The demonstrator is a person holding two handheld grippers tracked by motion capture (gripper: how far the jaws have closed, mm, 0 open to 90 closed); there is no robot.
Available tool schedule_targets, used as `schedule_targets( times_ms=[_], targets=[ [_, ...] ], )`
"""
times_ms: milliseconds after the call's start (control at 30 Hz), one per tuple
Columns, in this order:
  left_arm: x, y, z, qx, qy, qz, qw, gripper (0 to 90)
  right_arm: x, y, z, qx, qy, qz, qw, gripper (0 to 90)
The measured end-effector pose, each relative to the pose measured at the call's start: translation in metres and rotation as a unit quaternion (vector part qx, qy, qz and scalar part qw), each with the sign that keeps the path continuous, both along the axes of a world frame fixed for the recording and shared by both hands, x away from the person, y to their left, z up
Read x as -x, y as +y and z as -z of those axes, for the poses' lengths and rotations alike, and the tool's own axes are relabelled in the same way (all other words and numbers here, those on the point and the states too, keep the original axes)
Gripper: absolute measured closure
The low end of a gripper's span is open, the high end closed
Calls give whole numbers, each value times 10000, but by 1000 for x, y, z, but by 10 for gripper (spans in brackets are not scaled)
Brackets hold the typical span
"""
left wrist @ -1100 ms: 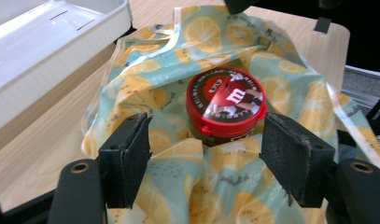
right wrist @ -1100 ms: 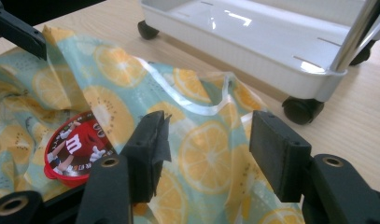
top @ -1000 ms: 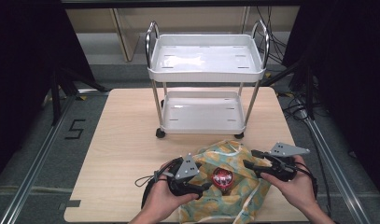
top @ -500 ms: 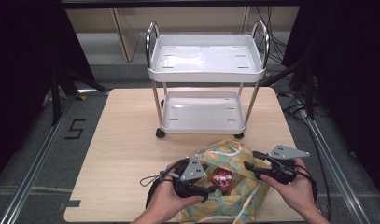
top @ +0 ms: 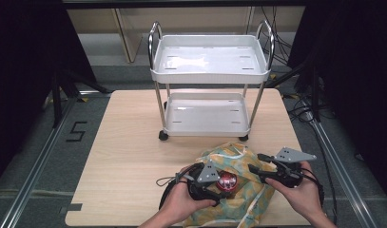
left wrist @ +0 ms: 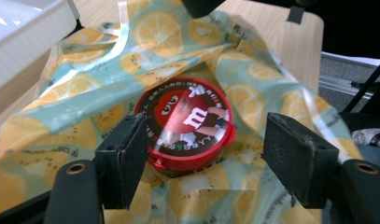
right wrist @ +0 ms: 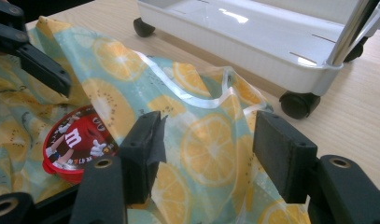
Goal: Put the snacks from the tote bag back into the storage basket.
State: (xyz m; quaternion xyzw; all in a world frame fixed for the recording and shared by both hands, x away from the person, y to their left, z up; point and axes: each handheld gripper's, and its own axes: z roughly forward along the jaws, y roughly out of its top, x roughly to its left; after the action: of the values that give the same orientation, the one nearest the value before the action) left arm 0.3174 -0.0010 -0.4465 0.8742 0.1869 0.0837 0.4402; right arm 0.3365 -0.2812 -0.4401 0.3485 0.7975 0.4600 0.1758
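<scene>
A white two-tier trolley (top: 210,71) with chrome posts and black castors stands at the far middle of the light wooden table (top: 124,161). Both its trays are bare. A "5" marking (top: 78,131) sits on the grey floor at left.

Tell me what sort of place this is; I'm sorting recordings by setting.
Probably a lab or recording studio, not a home: a bare wooden table flanked by metal floor rails, dark curtains at the sides, loose cables behind, and a small white cart set out like a prop.
</scene>
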Motion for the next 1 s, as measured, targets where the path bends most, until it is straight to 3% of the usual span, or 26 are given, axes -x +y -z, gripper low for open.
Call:
schedule_targets(
  times_ms=[33, 67, 100, 133, 200, 233, 300, 367, 600, 633, 700, 933, 967, 1000],
  targets=[
    [-2, -1, 2, -73, -29, 24, 10000, 294, 0, 0, 0, 5, -18, -8, 10000, 431],
    [-3, 0, 3, -164, -13, 50, 9999, 288, 1, 1, 1, -64, 131, -3, 9999, 430],
    [-4, -2, 6, -73, 23, -33, 10000, 285, -1, 1, 1, -4, -7, 13, 10000, 429],
    [-5, -2, 7, -203, -16, -5, 9998, 276, 0, 2, 1, -72, 87, 15, 9999, 428],
    [-6, -4, 9, -241, -27, -44, 9997, 260, -1, 1, 1, -10, 37, 11, 10000, 428],
    [-8, -5, 10, -273, -40, -40, 9996, 252, 1, 3, 1, -117, 165, 74, 9998, 427],
    [-9, -8, 12, -285, -42, -25, 9996, 238, 0, 3, 1, -40, 57, 5, 10000, 425],
    [-10, -10, 13, -409, -83, 11, 9991, 229, 0, 3, 2, -50, 109, -5, 9999, 425],
    [-15, -16, 21, -409, -21, -39, 9992, 198, 0, 3, 3, -73, 127, -19, 9999, 424],
    [-16, -16, 22, -451, -7, -39, 9990, 198, 1, 4, 3, -134, 246, 23, 9996, 424],
    [-17, -16, 24, -514, -20, -14, 9987, 197, -1, 3, 3, -39, 95, -7, 9999, 423],
    [-19, -20, 30, -588, 36, 15, 9983, 192, -1, 4, 4, -1, 90, -28, 10000, 423],
    [-21, -21, 30, -646, 25, 16, 9979, 192, -1, 4, 4, 10, 190, -52, 9998, 422],
    [-21, -23, 31, -587, 56, 25, 9983, 191, -1, 5, 4, 13, 149, -55, 9999, 422]
  ],
)
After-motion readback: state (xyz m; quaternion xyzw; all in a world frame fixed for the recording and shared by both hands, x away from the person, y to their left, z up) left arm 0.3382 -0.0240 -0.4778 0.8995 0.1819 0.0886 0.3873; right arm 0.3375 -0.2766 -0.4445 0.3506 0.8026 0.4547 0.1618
